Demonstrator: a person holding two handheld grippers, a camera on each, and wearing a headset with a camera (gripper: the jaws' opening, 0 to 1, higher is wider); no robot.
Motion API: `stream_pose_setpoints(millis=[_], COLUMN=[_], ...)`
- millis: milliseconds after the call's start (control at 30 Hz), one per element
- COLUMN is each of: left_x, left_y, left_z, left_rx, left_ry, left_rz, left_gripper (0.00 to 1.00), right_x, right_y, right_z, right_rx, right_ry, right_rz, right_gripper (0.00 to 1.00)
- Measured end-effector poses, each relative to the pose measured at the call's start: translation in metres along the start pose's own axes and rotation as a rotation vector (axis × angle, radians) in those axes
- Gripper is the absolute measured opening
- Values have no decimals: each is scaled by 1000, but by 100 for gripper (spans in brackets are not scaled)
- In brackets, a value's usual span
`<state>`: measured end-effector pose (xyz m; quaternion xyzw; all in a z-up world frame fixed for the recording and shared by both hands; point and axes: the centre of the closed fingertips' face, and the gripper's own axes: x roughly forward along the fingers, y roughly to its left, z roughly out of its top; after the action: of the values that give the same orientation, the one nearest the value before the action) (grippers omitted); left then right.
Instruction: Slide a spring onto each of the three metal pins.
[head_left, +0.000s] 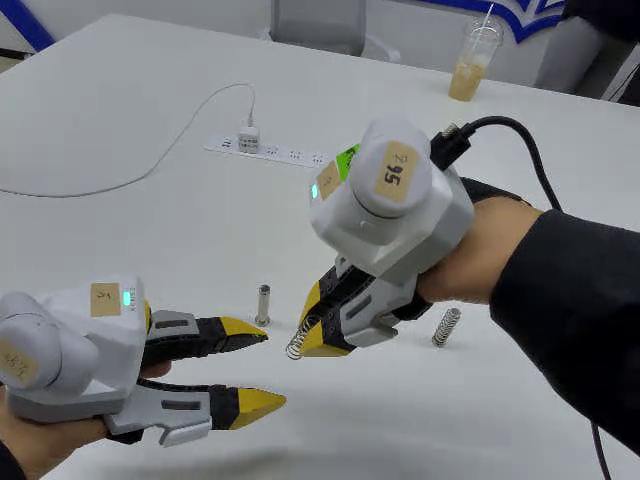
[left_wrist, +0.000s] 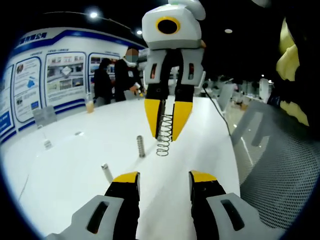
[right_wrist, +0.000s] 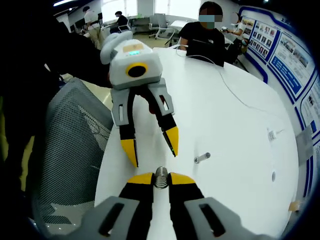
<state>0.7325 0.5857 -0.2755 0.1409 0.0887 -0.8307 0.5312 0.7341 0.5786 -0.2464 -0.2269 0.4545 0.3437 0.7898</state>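
Observation:
A short metal pin (head_left: 263, 304) stands upright on the white table (head_left: 150, 220). My right gripper (head_left: 310, 343) is just right of it, shut on a steel spring (head_left: 296, 346) that sticks out past its yellow tips. From the left gripper view, that spring (left_wrist: 164, 136) hangs between the right gripper's (left_wrist: 166, 131) tips. A second spring (head_left: 446, 326) lies on the table further right. My left gripper (head_left: 271, 369) is at the lower left, open and empty, pointing toward the pin. In the right gripper view the spring (right_wrist: 160, 177) is pinched end-on, with the pin (right_wrist: 202, 158) beyond.
A white power strip (head_left: 270, 152) with a plugged charger and trailing cable lies at the back. An iced drink cup (head_left: 472, 62) stands at the far edge near a grey chair (head_left: 318, 22). A mesh chair (right_wrist: 65, 150) sits beside the table. People are in the background.

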Motion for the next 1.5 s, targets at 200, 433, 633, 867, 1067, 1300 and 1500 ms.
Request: stream_pose_setpoints(millis=[200, 433, 633, 867, 1067, 1300, 1500], left_x=[-4, -7, -9, -11, -12, -14, -15], left_y=[4, 7, 7, 10, 11, 12, 13], left_z=[-1, -3, -5, -6, -8, -10, -10], left_rx=[-15, -26, -34, -39, -44, -47, -50], left_ry=[-2, -3, -2, -5, -3, -1, -1], left_rz=[23, 40, 44, 50, 51, 54, 57], left_gripper=[44, 47, 49, 50, 51, 51, 52], right_x=[-2, -2, -3, -2, -2, 3, 10], right_y=[-10, -21, -33, -46, -57, -65, -69], right_z=[1, 4, 10, 17, 20, 24, 26], right_rx=[-3, -11, -6, -3, -3, -8, -17], right_ry=[8, 23, 22, 22, 26, 36, 48], right_rz=[-13, -30, -45, -59, -70, -76, -75], right_gripper=[12, 12, 12, 12, 12, 12, 12])
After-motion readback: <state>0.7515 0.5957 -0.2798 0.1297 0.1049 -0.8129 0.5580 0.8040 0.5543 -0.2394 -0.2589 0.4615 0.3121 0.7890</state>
